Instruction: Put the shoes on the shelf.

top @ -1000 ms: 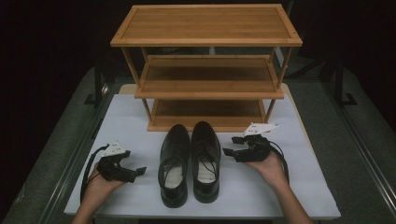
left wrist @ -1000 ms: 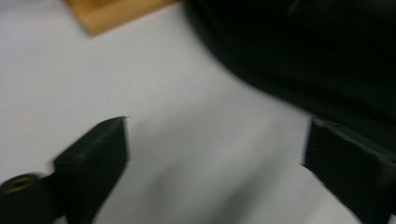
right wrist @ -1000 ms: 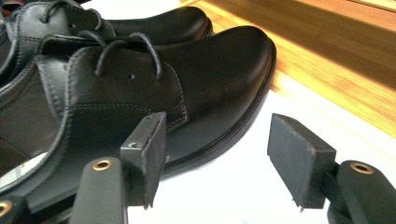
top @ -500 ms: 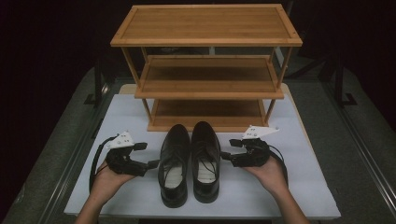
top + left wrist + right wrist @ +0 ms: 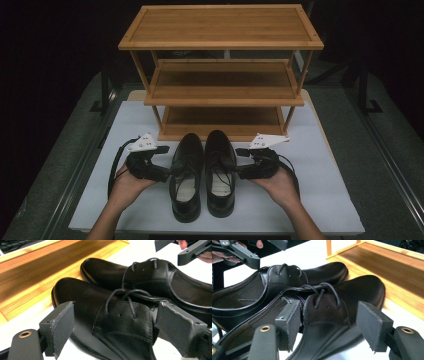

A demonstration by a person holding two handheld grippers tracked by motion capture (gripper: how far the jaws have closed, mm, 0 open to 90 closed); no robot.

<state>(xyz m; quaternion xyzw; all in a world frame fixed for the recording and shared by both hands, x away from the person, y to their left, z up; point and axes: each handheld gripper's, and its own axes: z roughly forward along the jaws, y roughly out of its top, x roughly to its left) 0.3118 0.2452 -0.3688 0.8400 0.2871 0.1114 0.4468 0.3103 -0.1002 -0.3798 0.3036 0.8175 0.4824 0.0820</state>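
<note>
A pair of black lace-up shoes stands on the white board with the toes toward the rack: the left shoe (image 5: pixel 186 175) and the right shoe (image 5: pixel 220 172). My left gripper (image 5: pixel 164 161) is open at the left shoe's outer side. In the left gripper view its pads (image 5: pixel 60 326) stand wide apart around the laced part of the left shoe (image 5: pixel 112 322), without pressing it. My right gripper (image 5: pixel 241 162) is open at the right shoe's outer side. Its pads (image 5: pixel 374 326) flank the laces of the right shoe (image 5: pixel 329 315) in the right gripper view.
A three-shelf bamboo rack (image 5: pixel 222 45) stands just behind the shoes, its lowest shelf (image 5: pixel 222 122) close to the toes. The white board (image 5: pixel 330 200) lies on a grey table with raised side rails. Cables trail from both grippers.
Both grippers have moved inward to the shoes' sides. The left one also came forward from the near left. The shoes have not moved.
</note>
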